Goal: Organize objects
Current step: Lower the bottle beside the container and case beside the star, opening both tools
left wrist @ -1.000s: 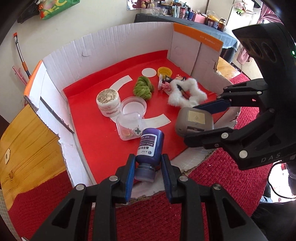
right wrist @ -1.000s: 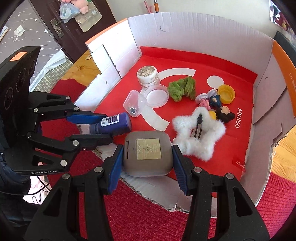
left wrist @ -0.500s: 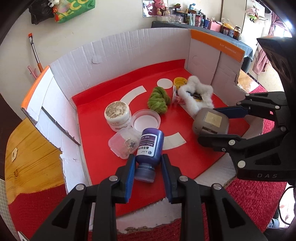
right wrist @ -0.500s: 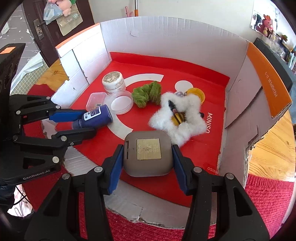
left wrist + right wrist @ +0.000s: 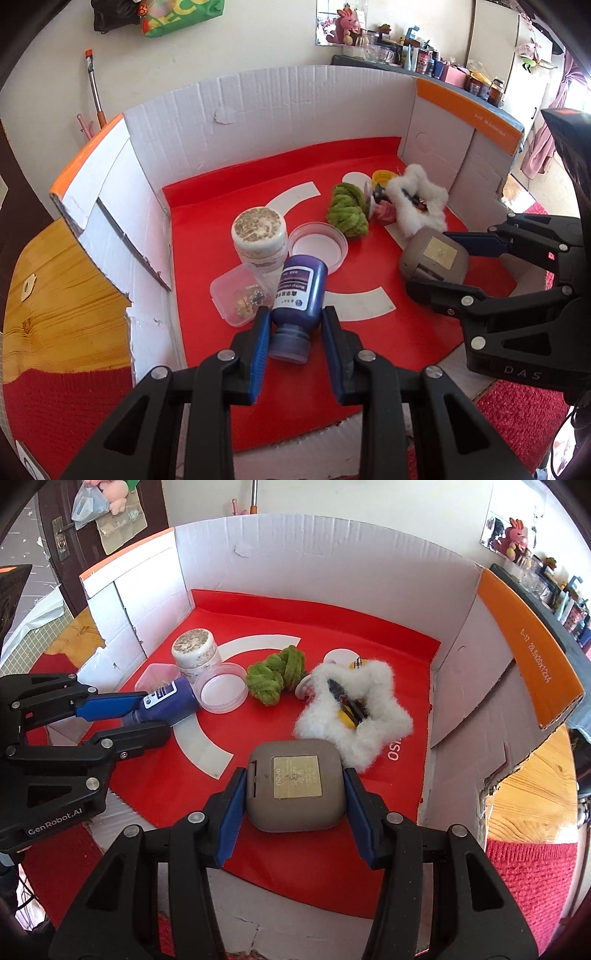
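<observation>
My left gripper is shut on a dark blue bottle, cap toward me, held over the red floor of the cardboard box. It also shows in the right wrist view. My right gripper is shut on a grey rounded case, held low over the floor on the right; the case also shows in the left wrist view. The bottle's far end is next to a white jar, a clear round lid and a small clear container.
A green knotted yarn, a white fluffy star with a clip in it, a small figurine and a yellow cap lie at the back right. White cardboard walls ring the floor. Red carpet lies outside.
Both grippers have moved forward into the box with their objects. The bottle now hangs by the jar and lid; the case is close to the fluffy star.
</observation>
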The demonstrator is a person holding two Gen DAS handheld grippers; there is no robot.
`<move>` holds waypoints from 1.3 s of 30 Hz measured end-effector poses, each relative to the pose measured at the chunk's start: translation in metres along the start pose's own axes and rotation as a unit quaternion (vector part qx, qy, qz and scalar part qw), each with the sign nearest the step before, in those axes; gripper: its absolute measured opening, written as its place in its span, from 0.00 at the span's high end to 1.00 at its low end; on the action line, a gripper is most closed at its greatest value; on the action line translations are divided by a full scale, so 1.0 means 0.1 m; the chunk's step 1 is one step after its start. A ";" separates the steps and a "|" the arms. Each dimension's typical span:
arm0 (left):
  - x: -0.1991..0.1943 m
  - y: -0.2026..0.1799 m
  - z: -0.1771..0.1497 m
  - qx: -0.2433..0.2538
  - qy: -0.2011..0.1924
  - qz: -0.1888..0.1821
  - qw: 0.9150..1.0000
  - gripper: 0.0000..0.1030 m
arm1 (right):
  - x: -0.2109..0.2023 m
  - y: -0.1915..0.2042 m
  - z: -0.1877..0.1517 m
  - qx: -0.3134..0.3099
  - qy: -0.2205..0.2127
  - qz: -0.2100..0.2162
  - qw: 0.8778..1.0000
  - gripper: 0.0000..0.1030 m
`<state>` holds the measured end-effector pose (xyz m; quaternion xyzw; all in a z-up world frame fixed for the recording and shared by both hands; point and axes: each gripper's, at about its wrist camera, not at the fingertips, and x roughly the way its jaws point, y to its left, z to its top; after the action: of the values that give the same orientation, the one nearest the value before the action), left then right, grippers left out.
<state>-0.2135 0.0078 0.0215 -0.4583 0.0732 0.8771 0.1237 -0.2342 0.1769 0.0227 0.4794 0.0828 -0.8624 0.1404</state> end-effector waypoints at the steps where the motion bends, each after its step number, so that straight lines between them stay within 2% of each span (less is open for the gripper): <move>1: 0.00 0.00 -0.01 -0.002 -0.004 0.002 1.000 0.72 | 0.00 0.00 0.00 0.001 -0.001 0.001 1.000 0.52; 10: 0.05 0.01 -0.03 -0.028 -0.006 -0.009 1.000 0.72 | 0.00 -0.03 0.00 -0.003 -0.004 -0.006 1.000 0.52; 33: 0.06 0.02 -0.04 -0.043 -0.018 0.000 0.999 0.71 | 0.09 0.14 0.01 0.002 -0.016 -0.020 1.000 0.52; 36: 0.06 0.04 -0.05 -0.046 -0.020 -0.004 0.999 0.67 | 0.06 0.11 0.01 0.005 -0.019 -0.019 1.000 0.51; 39: 0.05 0.03 -0.06 -0.046 -0.023 -0.006 0.999 0.57 | 0.05 0.10 0.00 0.009 -0.024 -0.019 0.999 0.51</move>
<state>-0.2125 0.0037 0.0142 -0.4437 0.0272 0.8890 0.1095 -0.2338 0.1666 0.0181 0.4578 0.0801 -0.8770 0.1218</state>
